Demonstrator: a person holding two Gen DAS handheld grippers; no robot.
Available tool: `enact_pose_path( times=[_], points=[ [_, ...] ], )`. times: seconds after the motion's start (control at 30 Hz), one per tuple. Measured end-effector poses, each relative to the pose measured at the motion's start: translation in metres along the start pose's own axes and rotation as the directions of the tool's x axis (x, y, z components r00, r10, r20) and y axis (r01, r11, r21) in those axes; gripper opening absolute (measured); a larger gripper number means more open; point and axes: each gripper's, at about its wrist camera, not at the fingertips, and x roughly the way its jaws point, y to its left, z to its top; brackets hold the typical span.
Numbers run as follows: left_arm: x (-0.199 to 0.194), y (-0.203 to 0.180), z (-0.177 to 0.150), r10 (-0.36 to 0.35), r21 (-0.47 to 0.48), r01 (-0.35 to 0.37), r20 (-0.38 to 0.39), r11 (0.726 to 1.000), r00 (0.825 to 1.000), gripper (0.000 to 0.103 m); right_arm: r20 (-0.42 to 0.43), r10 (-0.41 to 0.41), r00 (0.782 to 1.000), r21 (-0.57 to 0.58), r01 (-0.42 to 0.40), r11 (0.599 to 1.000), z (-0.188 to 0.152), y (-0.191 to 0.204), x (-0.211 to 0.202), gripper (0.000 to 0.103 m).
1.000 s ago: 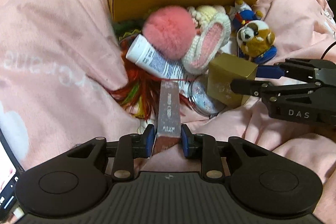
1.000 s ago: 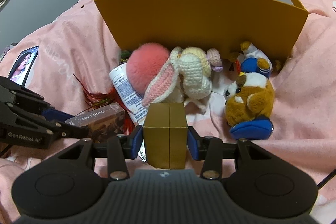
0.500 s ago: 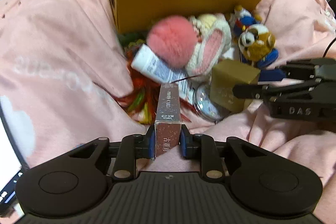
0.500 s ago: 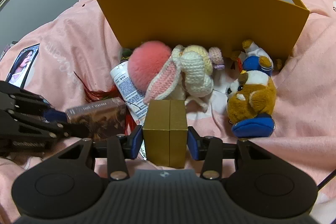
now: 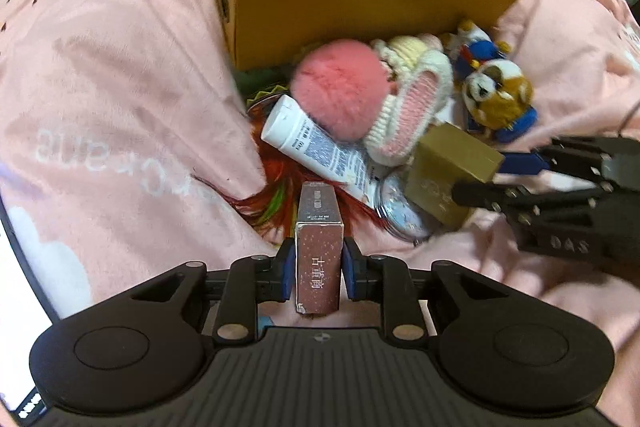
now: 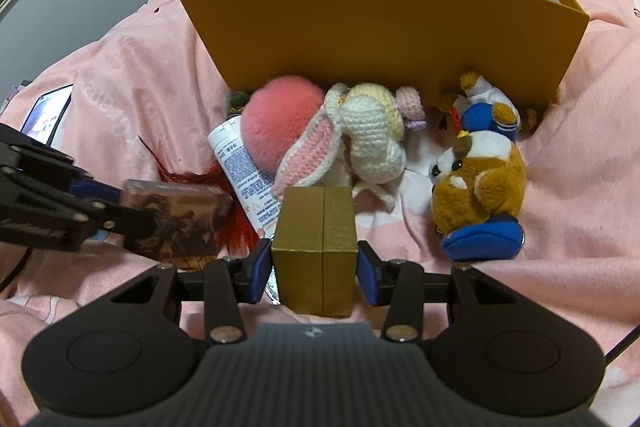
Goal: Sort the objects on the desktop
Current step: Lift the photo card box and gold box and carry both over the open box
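Observation:
My left gripper [image 5: 316, 269] is shut on a slim reddish-brown card box [image 5: 319, 247], held end-on above the pink blanket; the same box [image 6: 176, 215] shows at the left of the right wrist view. My right gripper [image 6: 314, 271] is shut on a small gold box [image 6: 316, 247], which appears in the left wrist view as the gold box [image 5: 452, 171] at the right. Ahead stands the open orange storage box [image 6: 384, 31] with white dividers. In front of it lie a pink pompom [image 6: 280, 123], a crocheted bunny [image 6: 360, 135], a white tube [image 5: 320, 143] and a brown plush dog [image 6: 476, 183].
A blue-and-white plush [image 6: 484, 111] leans by the storage box's right corner. A round clear tin [image 5: 400, 211] and red-green feathers [image 5: 272, 203] lie under the tube. A photo card [image 6: 44, 115] rests on the pink blanket [image 6: 132, 87] at far left. Small items sit in the box's back compartments.
The left gripper has lifted the card box off the blanket and drawn back, so more of the storage box shows. The right gripper with the gold box has stayed put.

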Motion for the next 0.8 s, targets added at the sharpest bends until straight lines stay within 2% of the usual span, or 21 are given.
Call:
enact_pose_path(
  times=[0.23,0.43,0.6,0.67,0.8],
  points=[
    [0.003,-0.011,-0.014,0.016,0.019,-0.016,0.000,1.000,1.000,0.027,-0.014,-0.003,1.000,0.010,0.003,1.000,0.000,-0.003,0.002,0.047],
    [-0.005,-0.013,-0.017,0.046,0.029,-0.048,0.079,0.998,0.996,0.026,0.000,-0.009,1.000,0.013,0.009,1.000,-0.001,-0.002,0.000,0.047],
    [-0.026,-0.010,-0.013,0.037,0.027,-0.041,0.146,0.999,0.989,0.026,0.040,-0.014,0.999,0.025,0.013,1.000,0.003,-0.006,-0.012,0.047],
    [-0.037,-0.010,-0.009,0.039,0.034,-0.046,0.167,0.998,0.985,0.025,0.058,0.004,0.998,0.034,-0.006,0.999,0.007,-0.009,-0.019,0.047],
    [-0.057,-0.013,0.000,-0.004,0.058,-0.007,0.192,0.998,0.981,0.025,0.107,0.066,0.992,0.055,-0.072,0.996,0.018,-0.010,-0.039,0.047]
  ],
)
